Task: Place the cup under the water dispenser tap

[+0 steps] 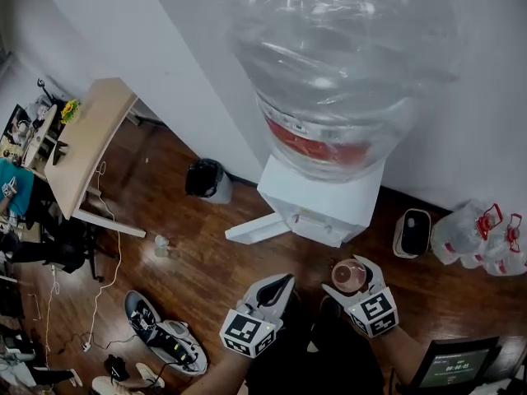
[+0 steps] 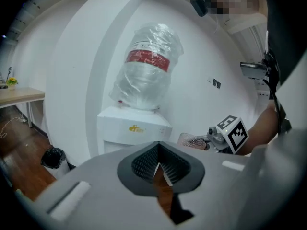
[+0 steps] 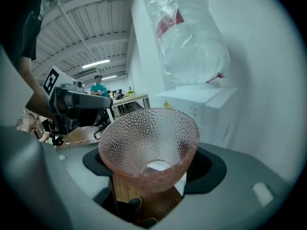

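Note:
A pink dimpled glass cup stands upright between the jaws of my right gripper, which is shut on it. The right gripper view looks into the cup with the black pads on both sides of its base. The white water dispenser with its large clear bottle stands just ahead; its tap is not clearly visible. My left gripper hovers to the left of the cup, its pads meeting at the tips with nothing between them. From the left gripper view, the cup and dispenser show ahead.
A black waste bin sits on the wooden floor left of the dispenser. A long wooden table runs along the left. Spare water bottles lie at the right wall. A pair of shoes lies at bottom left.

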`<state>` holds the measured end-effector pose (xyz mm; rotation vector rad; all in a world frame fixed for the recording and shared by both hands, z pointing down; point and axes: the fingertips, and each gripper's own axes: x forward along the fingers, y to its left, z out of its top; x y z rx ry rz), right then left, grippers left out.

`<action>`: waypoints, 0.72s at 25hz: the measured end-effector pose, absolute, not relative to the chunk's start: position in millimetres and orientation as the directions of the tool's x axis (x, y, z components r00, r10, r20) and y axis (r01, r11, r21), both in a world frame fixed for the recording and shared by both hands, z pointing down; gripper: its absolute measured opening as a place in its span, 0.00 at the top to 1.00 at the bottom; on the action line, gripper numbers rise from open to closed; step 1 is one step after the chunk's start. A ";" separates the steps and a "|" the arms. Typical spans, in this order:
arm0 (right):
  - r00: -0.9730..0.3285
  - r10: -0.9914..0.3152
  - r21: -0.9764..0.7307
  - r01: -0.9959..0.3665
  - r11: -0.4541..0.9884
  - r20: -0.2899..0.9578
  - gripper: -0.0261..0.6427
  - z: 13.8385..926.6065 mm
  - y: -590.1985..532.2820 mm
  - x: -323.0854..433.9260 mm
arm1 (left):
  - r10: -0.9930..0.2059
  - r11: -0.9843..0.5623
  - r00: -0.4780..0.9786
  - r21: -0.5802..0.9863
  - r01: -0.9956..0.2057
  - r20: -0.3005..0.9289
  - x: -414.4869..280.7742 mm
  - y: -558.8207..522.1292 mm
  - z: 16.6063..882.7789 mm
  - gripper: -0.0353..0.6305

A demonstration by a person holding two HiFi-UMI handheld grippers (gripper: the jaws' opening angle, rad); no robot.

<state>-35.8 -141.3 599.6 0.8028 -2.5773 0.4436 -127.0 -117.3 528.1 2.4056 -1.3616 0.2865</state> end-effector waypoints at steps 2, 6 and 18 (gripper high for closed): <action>-0.742 -0.481 -0.174 -0.611 0.772 0.467 0.37 624.5 -147.2 -40.7 | -0.776 -0.476 0.522 0.215 -0.853 0.354 -132.8 -123.4 549.9 0.91; -0.716 -0.516 -0.177 -0.649 0.740 0.470 0.37 674.2 -159.6 -51.6 | -0.761 -0.483 0.538 0.236 -0.843 0.362 -145.7 -132.3 594.9 0.90; -0.639 -0.608 -0.194 -0.748 0.635 0.471 0.37 800.0 -205.2 -76.8 | -0.735 -0.412 0.490 0.265 -0.872 0.469 -177.1 -166.3 728.9 0.90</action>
